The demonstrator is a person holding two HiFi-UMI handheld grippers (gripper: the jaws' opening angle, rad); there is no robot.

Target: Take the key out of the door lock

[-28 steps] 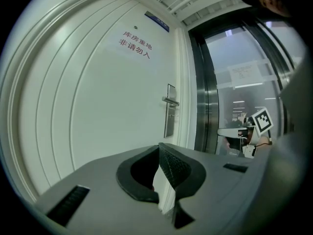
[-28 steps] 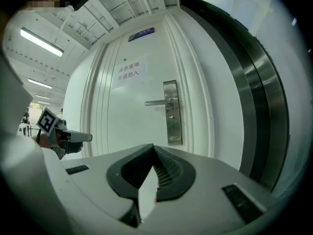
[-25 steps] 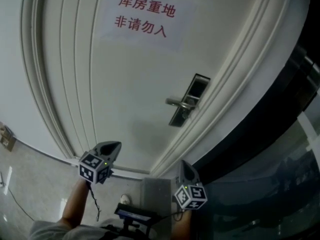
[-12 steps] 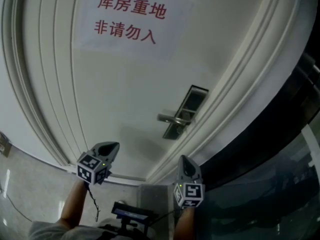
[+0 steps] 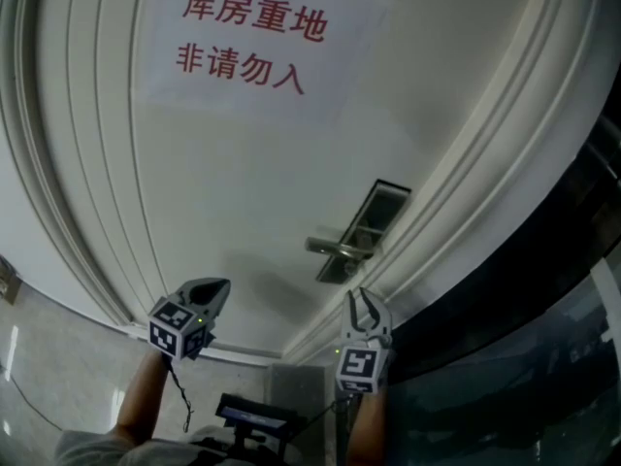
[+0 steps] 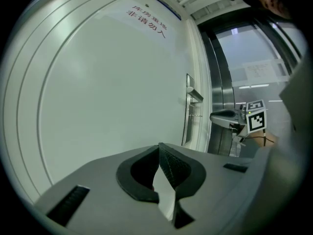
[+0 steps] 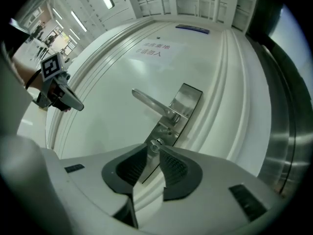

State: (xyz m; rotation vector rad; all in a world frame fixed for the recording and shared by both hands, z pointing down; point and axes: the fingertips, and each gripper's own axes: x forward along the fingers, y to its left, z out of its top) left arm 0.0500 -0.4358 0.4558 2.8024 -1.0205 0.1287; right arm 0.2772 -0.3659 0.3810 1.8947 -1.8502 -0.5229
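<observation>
A silver lock plate with a lever handle sits on the white door. In the right gripper view a small key sticks out of the cylinder below the lever. My right gripper is close under the lock and its jaws are opening; the key shows just ahead between the tips, with no pad pressing on it. The head view shows that right gripper right below the plate. My left gripper hangs shut and empty, off to the left of the lock.
A paper sign with red characters is stuck high on the door. Curved mouldings frame the door. A dark glass and metal panel stands right of the frame. Pale floor tiles lie at the lower left.
My right gripper has risen towards the lock plate and its jaws have parted from shut. The left gripper has kept its place. The head view has tilted slightly.
</observation>
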